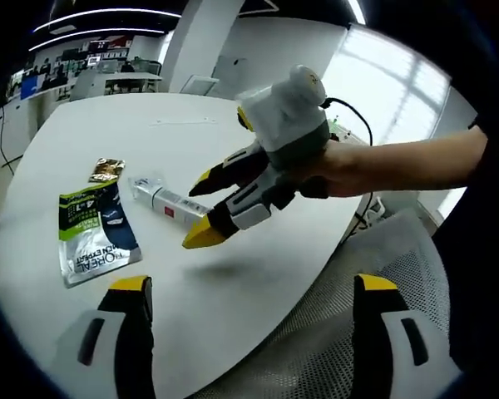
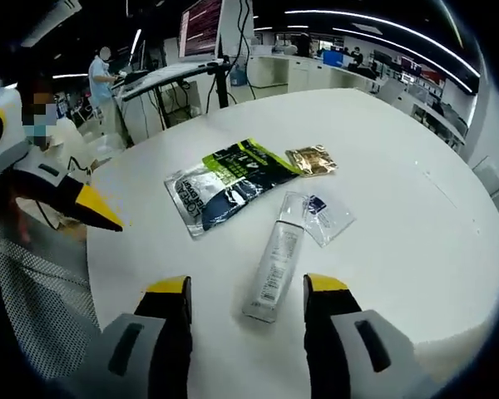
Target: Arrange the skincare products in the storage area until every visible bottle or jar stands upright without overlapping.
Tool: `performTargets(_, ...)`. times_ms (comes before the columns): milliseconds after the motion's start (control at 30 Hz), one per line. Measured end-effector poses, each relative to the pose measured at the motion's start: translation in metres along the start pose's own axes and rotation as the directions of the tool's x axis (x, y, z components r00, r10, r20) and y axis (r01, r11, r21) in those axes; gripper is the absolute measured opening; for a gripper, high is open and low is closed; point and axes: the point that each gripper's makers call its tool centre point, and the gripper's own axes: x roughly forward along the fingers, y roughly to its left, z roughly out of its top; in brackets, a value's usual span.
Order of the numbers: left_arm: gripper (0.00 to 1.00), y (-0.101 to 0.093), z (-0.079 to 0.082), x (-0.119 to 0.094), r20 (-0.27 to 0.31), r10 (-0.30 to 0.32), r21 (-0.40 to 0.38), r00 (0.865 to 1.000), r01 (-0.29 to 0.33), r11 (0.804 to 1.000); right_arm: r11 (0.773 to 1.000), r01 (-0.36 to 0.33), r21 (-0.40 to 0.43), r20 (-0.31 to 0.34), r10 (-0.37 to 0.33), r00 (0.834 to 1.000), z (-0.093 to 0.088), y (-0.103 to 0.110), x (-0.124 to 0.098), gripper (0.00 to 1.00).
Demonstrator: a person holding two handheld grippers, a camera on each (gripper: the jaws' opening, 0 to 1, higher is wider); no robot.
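Note:
A slim clear tube (image 2: 274, 268) lies flat on the white round table (image 2: 407, 199), just ahead of my right gripper (image 2: 248, 284), whose jaws stand open on either side of its near end. In the left gripper view the right gripper (image 1: 201, 208), held by a hand, hovers open over the tube (image 1: 168, 202). A green and dark blue sachet (image 2: 223, 183) (image 1: 96, 234), a small gold sachet (image 2: 312, 160) (image 1: 106, 169) and a clear packet (image 2: 323, 213) all lie flat beside it. My left gripper (image 1: 254, 289) is open and holds nothing, back at the table edge (image 1: 258, 141).
A grey mesh chair (image 1: 316, 341) (image 2: 33, 291) stands at the table's near edge. The left gripper (image 2: 71, 198) reaches in over it from the left. Desks with monitors (image 2: 201, 29) and a person (image 2: 100, 76) are beyond the table.

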Motion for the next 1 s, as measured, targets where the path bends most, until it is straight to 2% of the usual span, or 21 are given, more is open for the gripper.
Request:
performTargets(433,0.92,0.003,0.001,0.003,0.006,0.008,-0.028,1.0,-0.008,1.0,0.998,0.054,0.014,-0.008,-0.054,0.999,0.012,-0.019,0.02,0.36)
performTargets(800,0.92,0.003,0.004,0.004,0.001,0.013,-0.032,1.0,-0.013,0.999,0.996,0.09,-0.019,-0.059,-0.091,0.994,0.0,-0.024,0.019,0.22)
performTargets(1000,0.91,0.002,0.008,0.004,0.006,0.008,-0.03,1.0,-0.008,1.0,0.996,0.087,-0.033,-0.04,-0.089,0.995,-0.001,-0.024,0.02,0.21)
